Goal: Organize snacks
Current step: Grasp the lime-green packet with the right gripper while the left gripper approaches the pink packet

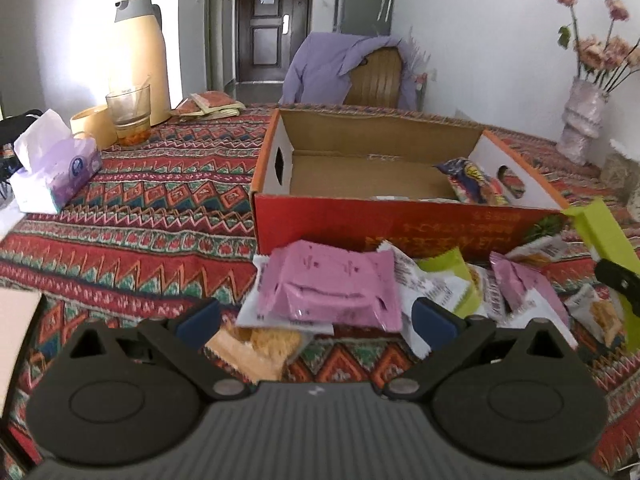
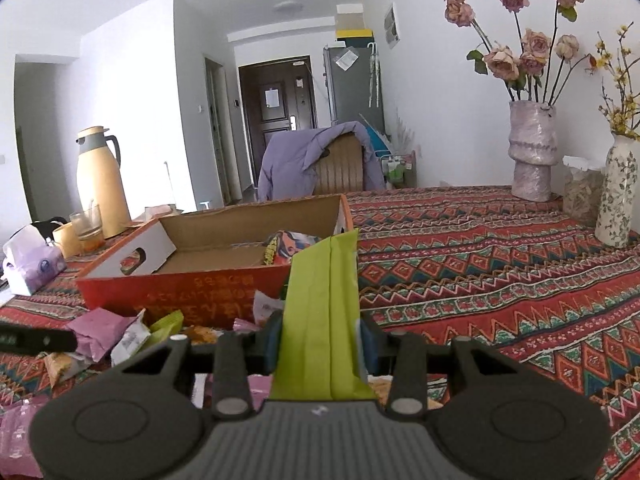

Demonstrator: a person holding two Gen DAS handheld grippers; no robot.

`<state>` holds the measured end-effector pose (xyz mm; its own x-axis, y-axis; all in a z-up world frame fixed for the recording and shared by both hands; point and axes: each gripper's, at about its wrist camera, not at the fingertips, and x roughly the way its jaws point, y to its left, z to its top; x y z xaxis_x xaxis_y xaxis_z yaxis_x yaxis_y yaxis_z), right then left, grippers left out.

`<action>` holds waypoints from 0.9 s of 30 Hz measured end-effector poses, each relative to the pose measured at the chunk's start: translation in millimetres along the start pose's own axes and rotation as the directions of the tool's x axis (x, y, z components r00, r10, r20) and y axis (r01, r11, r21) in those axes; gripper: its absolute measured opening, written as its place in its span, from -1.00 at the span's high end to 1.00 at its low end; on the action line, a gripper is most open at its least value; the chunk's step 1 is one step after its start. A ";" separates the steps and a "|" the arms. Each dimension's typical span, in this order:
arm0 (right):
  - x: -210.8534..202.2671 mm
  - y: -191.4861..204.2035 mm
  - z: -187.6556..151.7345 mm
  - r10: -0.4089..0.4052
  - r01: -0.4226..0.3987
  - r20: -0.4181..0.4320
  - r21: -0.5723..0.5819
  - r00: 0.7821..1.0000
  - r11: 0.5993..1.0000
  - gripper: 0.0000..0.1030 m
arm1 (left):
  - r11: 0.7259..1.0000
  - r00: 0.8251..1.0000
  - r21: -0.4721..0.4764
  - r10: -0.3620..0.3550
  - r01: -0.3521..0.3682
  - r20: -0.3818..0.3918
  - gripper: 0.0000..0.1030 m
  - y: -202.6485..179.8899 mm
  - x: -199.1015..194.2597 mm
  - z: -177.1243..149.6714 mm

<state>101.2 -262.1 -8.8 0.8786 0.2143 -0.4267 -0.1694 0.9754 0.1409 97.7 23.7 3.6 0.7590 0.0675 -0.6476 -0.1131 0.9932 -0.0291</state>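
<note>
A red cardboard box (image 1: 360, 224) stands open on the patterned tablecloth, with one colourful snack bag (image 1: 474, 182) inside at its right end. A pile of snack packets lies in front of it. My left gripper (image 1: 316, 320) is open, its jaws either side of a pink packet (image 1: 328, 288) on top of the pile, with an orange cracker packet (image 1: 256, 346) below. My right gripper (image 2: 320, 344) is shut on a lime-green packet (image 2: 324, 304), held upright near the box (image 2: 180, 284); the packet also shows in the left wrist view (image 1: 608, 240).
A tissue pack (image 1: 52, 172), a glass (image 1: 128, 114), a yellow thermos (image 1: 138, 52) and a small cup stand at the left. Vases with flowers (image 2: 532, 152) and a jar (image 2: 582, 196) stand at the right. A chair with a purple jacket (image 1: 344, 68) is behind the table.
</note>
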 end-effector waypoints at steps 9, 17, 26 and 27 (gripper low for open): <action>6.5 -3.9 -3.7 0.010 -0.010 -0.017 0.030 1.000 1.000 0.25 | 0.997 0.992 0.043 0.065 -0.061 -0.111 -1.00 -13.4 42.4 25.4; 11.0 -7.4 -6.4 0.020 -0.018 -0.027 0.051 0.999 0.999 0.25 | 0.995 0.983 0.051 0.091 -0.084 -0.159 -0.99 -17.3 58.6 24.5; 11.7 -7.6 -8.3 0.031 -0.030 -0.029 0.063 0.999 0.998 0.24 | 0.994 0.986 0.083 0.087 -0.076 -0.142 -0.47 -19.8 57.0 21.7; 11.3 -7.9 -8.2 0.031 -0.030 -0.028 0.064 0.999 0.998 0.24 | 0.994 0.987 0.083 0.080 -0.069 -0.140 -0.44 -19.5 55.7 21.0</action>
<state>108.8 -266.9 -22.1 0.8601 0.2461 -0.4468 -0.1666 0.9634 0.2100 155.7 10.1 -15.9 0.6502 0.1327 -0.7481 -0.1116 0.9906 0.0787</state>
